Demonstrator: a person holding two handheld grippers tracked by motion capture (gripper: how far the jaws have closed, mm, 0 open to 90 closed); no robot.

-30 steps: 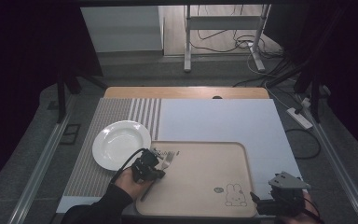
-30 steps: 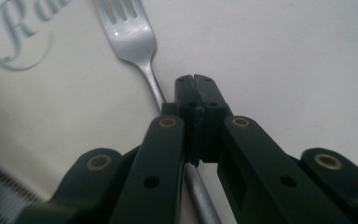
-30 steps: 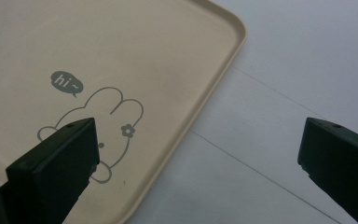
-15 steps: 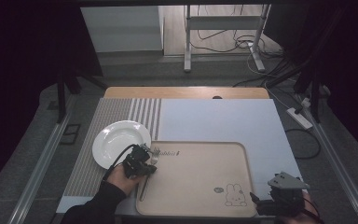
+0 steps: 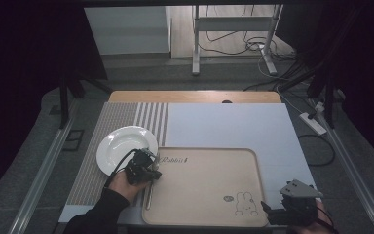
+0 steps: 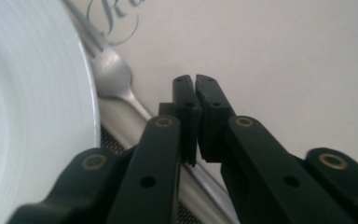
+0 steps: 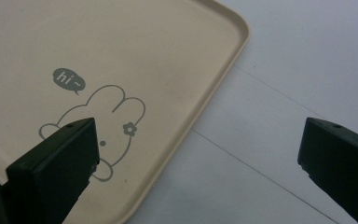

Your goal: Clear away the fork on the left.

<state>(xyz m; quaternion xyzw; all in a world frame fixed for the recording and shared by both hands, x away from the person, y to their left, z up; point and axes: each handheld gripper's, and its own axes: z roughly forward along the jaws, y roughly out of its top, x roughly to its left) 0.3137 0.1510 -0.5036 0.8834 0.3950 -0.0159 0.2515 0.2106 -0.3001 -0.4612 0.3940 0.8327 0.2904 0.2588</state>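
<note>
Two pieces of writing could be read on the beige tray (image 5: pixel 204 165): a cursive "Rabbit" near its far left corner, of which the left gripper view caught the first letters, and "hi~" (image 7: pixel 68 78) in a small speech bubble above a line-drawn rabbit (image 7: pixel 105 126) at its near right corner. The fork (image 6: pixel 114 77) lay along the tray's left edge, tines by the rim of the white plate (image 5: pixel 121 146), which sat just left of the tray on the striped mat (image 5: pixel 90 175). The left gripper (image 6: pixel 195 86) hovered over the fork's handle with its fingers clenched together, nothing between them. The right gripper (image 7: pixel 196 154) sat at the tray's near right corner above the white worktop (image 5: pixel 233 126), fingers spread wide and released.
</note>
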